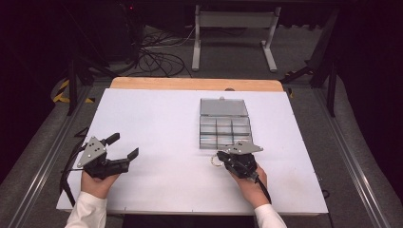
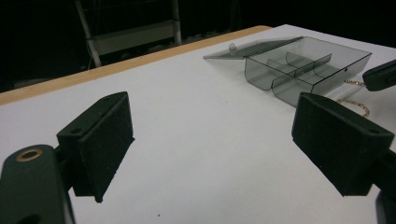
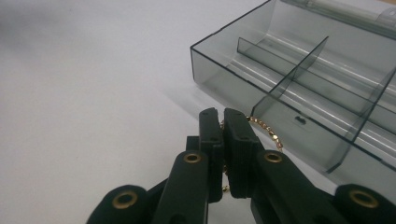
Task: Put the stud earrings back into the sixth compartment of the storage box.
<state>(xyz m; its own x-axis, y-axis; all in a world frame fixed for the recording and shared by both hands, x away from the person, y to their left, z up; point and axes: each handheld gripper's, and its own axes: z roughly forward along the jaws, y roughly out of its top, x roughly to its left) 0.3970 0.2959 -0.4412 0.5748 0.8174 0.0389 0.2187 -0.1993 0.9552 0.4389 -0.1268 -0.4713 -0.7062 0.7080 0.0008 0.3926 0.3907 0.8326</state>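
A smoky clear compartment box (image 1: 223,127) lies on the white board with its lid (image 1: 223,107) folded back flat behind it. Just in front of the box's near left corner, my right gripper (image 1: 222,157) is shut on a thin gold chain (image 3: 266,128). The chain runs out from between the pads along the box's front wall (image 3: 299,121) and also hangs below the jaws. My left gripper (image 1: 124,146) rests far to the left, open, with nothing between its pads (image 2: 105,140). In the left gripper view the box (image 2: 303,65) and a loop of chain (image 2: 357,105) lie at the right.
The white board (image 1: 157,123) lies on a wooden table whose far edge (image 1: 195,83) shows behind it. Beyond are a metal stand (image 1: 235,33) and cables (image 1: 157,52) on the floor. The box's compartments look empty.
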